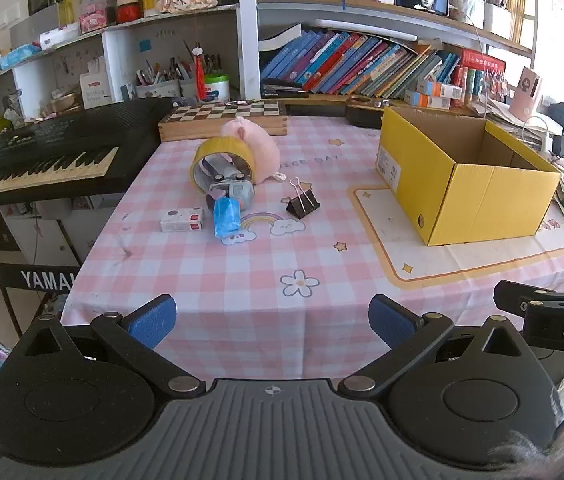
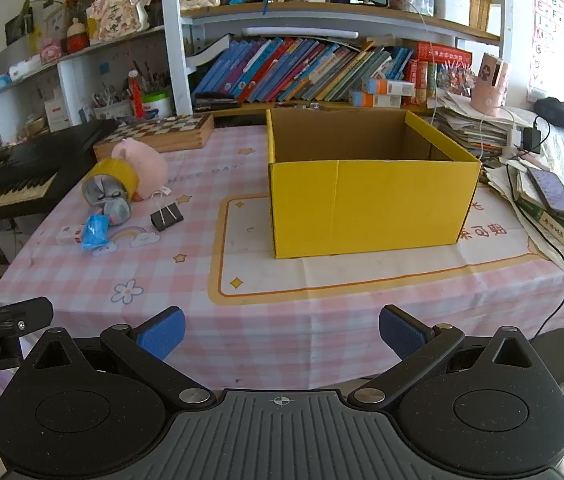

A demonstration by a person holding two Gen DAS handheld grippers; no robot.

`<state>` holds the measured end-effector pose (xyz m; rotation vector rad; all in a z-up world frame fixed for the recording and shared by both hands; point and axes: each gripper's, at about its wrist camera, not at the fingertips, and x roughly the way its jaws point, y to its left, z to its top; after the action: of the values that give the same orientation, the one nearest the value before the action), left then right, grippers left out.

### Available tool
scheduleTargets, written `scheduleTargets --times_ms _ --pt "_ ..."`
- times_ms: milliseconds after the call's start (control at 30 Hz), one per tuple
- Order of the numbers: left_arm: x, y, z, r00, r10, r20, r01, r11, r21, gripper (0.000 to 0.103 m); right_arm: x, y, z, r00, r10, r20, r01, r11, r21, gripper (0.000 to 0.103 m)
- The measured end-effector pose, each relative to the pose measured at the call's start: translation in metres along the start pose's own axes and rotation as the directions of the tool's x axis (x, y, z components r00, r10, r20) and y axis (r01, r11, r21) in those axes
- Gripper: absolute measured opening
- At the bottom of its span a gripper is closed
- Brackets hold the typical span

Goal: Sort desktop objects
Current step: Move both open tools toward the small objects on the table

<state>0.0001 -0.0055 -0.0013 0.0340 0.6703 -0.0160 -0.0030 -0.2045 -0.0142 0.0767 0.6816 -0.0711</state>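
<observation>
Home study/kid's room: crammed bookshelves (image 2: 322,68) at 12 o'clock, keyboard piano (image 1: 42,156) at 9, pink checked tablecloth (image 1: 242,272), plush pig (image 1: 250,140), chessboard (image 1: 222,116), paper stacks (image 2: 478,128) at 2.

on the checked tablecloth (image 1: 242,280): one yellow cardboard box (image 1: 482,196), one roll of yellow tape (image 1: 222,160), one pink plush pig (image 1: 258,140), one black binder clip (image 1: 302,204), one small white carton (image 1: 182,219), one blue plastic packet (image 1: 226,216), one grey rounded gadget (image 1: 234,190), one wooden chessboard box (image 1: 222,118).
</observation>
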Motion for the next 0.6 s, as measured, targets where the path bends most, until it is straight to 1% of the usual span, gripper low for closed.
scheduleTargets --times_ms 133,200,600 --pt "0.0017 0.0009 0.0 1.0 0.0 -0.006 0.0 1.0 0.006 0.103 0.0044 0.0035 -0.0022 1.0 0.002 -0.006 -0.002 1.0 0.001 0.103" --pt "0.0024 0.0004 0.0009 1.0 -0.002 -0.006 0.002 1.0 0.01 0.103 0.0067 0.0038 0.0039 1.0 0.001 -0.015 -0.001 1.0 -0.002 0.103" --pt "0.0051 0.0016 0.0036 1.0 -0.001 -0.007 0.001 1.0 0.007 0.103 0.0057 0.0062 0.0046 1.0 -0.002 -0.015 0.002 1.0 -0.009 0.103"
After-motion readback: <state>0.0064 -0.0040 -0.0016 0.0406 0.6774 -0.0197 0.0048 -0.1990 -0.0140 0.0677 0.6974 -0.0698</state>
